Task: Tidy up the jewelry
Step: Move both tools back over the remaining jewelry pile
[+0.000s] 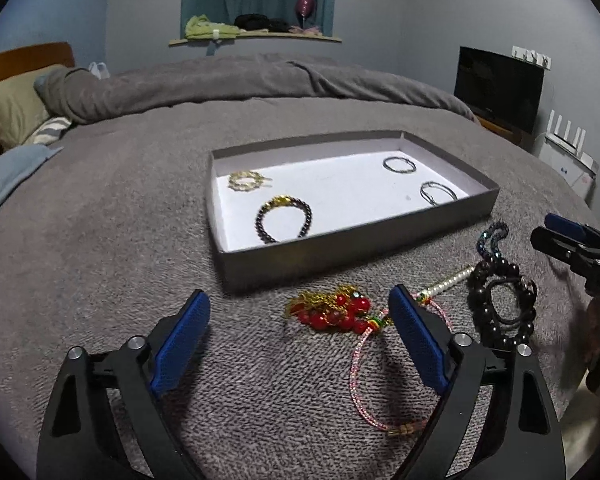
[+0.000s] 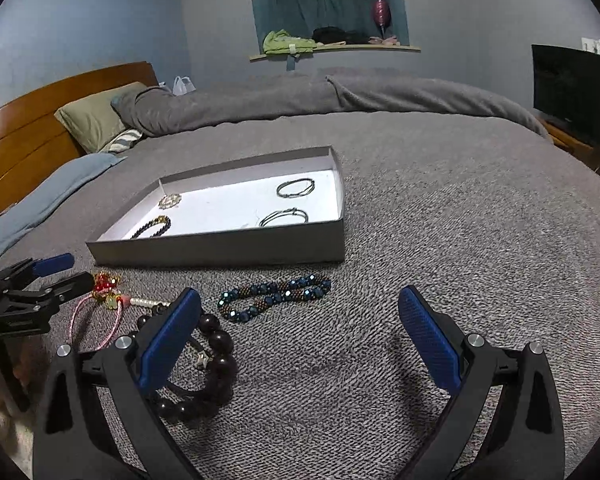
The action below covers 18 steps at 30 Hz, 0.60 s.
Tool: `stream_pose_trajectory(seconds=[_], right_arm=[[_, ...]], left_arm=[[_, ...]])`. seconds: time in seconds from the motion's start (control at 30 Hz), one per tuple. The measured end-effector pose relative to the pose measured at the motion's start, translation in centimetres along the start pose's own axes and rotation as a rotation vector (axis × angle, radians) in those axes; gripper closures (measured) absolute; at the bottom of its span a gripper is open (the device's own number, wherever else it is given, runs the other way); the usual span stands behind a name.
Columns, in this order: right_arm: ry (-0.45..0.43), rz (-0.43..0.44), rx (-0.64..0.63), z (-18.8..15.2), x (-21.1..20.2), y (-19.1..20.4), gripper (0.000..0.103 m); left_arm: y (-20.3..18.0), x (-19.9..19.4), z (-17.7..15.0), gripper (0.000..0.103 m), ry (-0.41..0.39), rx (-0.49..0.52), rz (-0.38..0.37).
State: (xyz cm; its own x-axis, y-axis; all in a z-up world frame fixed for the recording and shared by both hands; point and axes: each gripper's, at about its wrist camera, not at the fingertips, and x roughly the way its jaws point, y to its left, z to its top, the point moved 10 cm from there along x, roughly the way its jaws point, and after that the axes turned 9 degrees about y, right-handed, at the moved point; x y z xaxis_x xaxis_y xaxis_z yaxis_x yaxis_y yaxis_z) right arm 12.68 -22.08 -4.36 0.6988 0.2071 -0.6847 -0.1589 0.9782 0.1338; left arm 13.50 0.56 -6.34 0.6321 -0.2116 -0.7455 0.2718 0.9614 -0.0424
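A grey tray with a white floor lies on the bed. It holds a gold bracelet, a dark bead bracelet and two silver bangles. In front of it lie a red and gold bracelet, a pink cord bracelet, a large dark bead bracelet and a blue bead bracelet. My left gripper is open and empty above the red bracelet. My right gripper is open and empty, right of the dark beads.
The grey blanket covers the bed. Pillows and a wooden headboard are at the far left. A dark screen stands at the right. A shelf with clothes is on the far wall.
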Motion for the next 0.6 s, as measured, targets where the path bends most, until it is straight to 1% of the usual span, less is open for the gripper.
stream_pose_trajectory(seconds=[0.07,0.13,0.33,0.37,0.5,0.53,0.6], right_arm=[[0.006,0.000,-0.001,0.0,0.3,0.1,0.005],[0.010,0.002,-0.007,-0.1,0.5,0.4,0.005],[0.001,-0.001,-0.025,0.0,0.5,0.8,0.005],[0.002,0.000,-0.023,0.0,0.5,0.7,0.005],[0.009,0.004,-0.017,-0.1,0.7,0.6,0.005],[0.008,0.005,-0.016,-0.1,0.7,0.6,0.005],[0.006,0.006,-0.016,0.0,0.7,0.7,0.005]], left_arm=[[-0.2,0.4,-0.1,0.028,0.017,0.003,-0.013],[0.0,0.8,-0.2,0.034,0.036,-0.013,-0.027],[0.6,1.5,-0.2,0.041,0.062,-0.059,-0.058],[0.5,1.6,-0.2,0.043,0.066,-0.062,-0.067],[0.2,1.8,0.1,0.046,0.067,-0.059,-0.081],[0.1,1.8,0.1,0.049,0.069,-0.057,-0.083],[-0.1,1.9,0.1,0.058,0.069,-0.049,-0.085]])
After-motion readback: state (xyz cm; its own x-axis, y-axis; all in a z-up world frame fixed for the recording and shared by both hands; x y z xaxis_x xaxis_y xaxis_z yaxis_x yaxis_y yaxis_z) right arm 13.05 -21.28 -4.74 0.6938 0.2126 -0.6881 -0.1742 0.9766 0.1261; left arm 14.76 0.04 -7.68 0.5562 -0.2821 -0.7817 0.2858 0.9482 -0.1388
